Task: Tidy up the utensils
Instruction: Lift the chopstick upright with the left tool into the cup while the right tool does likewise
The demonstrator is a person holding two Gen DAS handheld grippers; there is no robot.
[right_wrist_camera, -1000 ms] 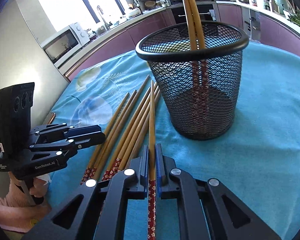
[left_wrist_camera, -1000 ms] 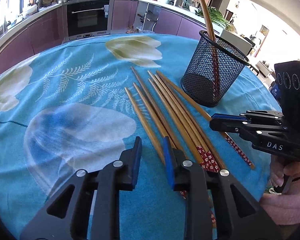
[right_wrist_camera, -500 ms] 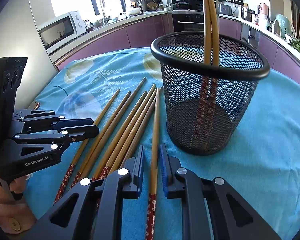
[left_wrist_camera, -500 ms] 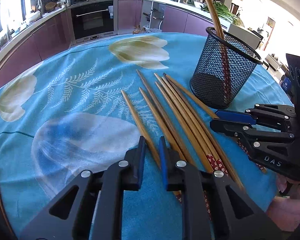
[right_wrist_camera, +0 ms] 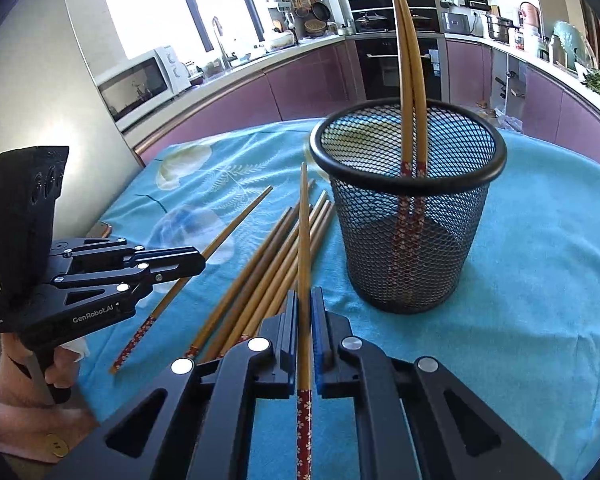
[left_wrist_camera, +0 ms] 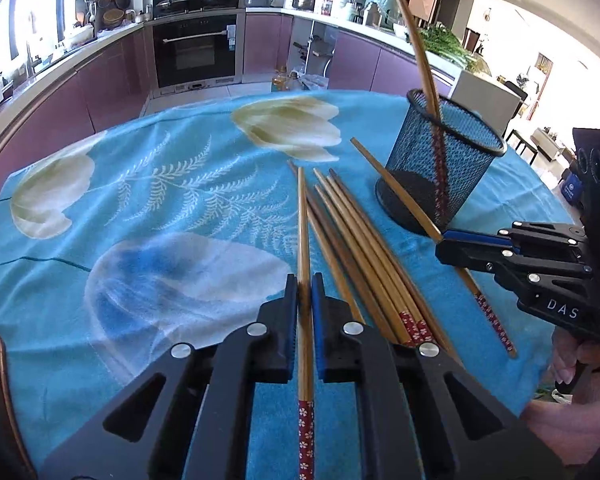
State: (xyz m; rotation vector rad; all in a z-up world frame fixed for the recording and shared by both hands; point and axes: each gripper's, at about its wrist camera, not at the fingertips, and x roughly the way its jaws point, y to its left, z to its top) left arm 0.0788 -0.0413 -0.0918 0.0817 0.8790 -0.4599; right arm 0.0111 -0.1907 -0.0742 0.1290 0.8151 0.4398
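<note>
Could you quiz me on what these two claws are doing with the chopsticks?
1. True or false: each gripper, left and right, is shut on one chopstick.
2. How many chopsticks stand in the mesh cup? A. none B. two C. five
3. Fill in: the loose chopsticks lie on a blue ___ with flowers.

Key: 1 true; 2 B; 3 cloth.
</note>
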